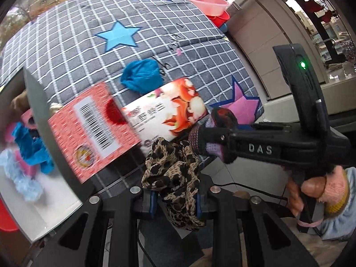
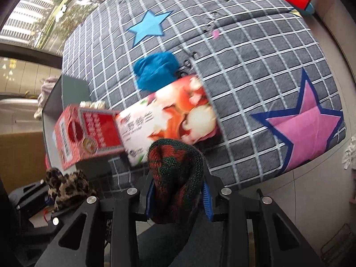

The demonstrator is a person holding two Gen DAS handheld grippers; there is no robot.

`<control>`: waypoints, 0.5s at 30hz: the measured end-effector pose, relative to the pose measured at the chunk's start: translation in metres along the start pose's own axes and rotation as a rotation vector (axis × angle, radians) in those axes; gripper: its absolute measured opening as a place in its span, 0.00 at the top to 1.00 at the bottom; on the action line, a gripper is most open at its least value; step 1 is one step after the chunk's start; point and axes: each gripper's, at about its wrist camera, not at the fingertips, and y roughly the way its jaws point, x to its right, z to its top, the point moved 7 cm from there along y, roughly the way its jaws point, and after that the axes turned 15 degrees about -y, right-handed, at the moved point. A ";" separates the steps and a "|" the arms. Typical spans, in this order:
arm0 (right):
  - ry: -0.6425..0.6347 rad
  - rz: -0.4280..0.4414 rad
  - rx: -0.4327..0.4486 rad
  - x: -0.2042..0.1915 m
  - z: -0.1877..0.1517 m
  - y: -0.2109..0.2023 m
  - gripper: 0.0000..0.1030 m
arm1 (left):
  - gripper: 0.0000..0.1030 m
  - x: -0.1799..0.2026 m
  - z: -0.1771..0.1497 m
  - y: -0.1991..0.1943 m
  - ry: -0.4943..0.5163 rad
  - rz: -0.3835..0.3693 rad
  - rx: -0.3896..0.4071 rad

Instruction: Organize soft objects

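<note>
Leopard-print fabric [image 1: 172,178] hung clamped between the jaws of the left gripper [image 1: 175,202], its loose folds drooping below them. The right gripper [image 2: 178,200] had its jaws closed on a red-and-green knitted piece [image 2: 176,175], which bulged out above and below the grip. Both grippers hovered just off the near edge of the bed [image 1: 77,44], whose grey checked cover bore star patches.

A printed carton [image 1: 124,124] lay tilted across that near edge, one end on the cover and the other over a grey bin [image 1: 42,115] at the bed's left side. The bin already held blue [image 1: 31,144], pink and pale fluffy pieces. A crumpled blue cloth [image 1: 141,76] sat on the cover just behind the carton, not yet collected.

Several risks seemed likely. The carton partly blocked the way to the bin, so either gripper swinging across could knock it off the edge or tip it in with the soft things. The hanging leopard folds could snag on the carton's corner or on the bin's rim and drag free of the jaws. With both grippers so near each other, the two fabrics might also tangle.
</note>
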 end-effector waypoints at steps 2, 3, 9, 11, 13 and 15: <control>-0.026 -0.001 -0.009 -0.011 -0.003 0.002 0.65 | 0.73 -0.006 -0.003 -0.003 -0.013 0.001 0.013; -0.040 -0.001 -0.012 -0.016 -0.004 0.003 0.65 | 0.73 -0.010 -0.005 -0.006 -0.021 0.003 0.021; -0.096 0.004 -0.021 -0.039 -0.009 0.004 0.65 | 0.73 -0.025 -0.013 -0.017 -0.049 0.003 0.059; -0.116 0.007 -0.026 -0.047 -0.010 0.005 0.65 | 0.73 -0.029 -0.014 -0.021 -0.057 0.006 0.075; -0.133 0.008 -0.029 -0.054 -0.011 0.007 0.65 | 0.73 -0.034 -0.015 -0.026 -0.065 0.010 0.092; -0.152 0.012 -0.034 -0.062 -0.012 0.008 0.65 | 0.73 -0.039 -0.016 -0.031 -0.073 0.014 0.106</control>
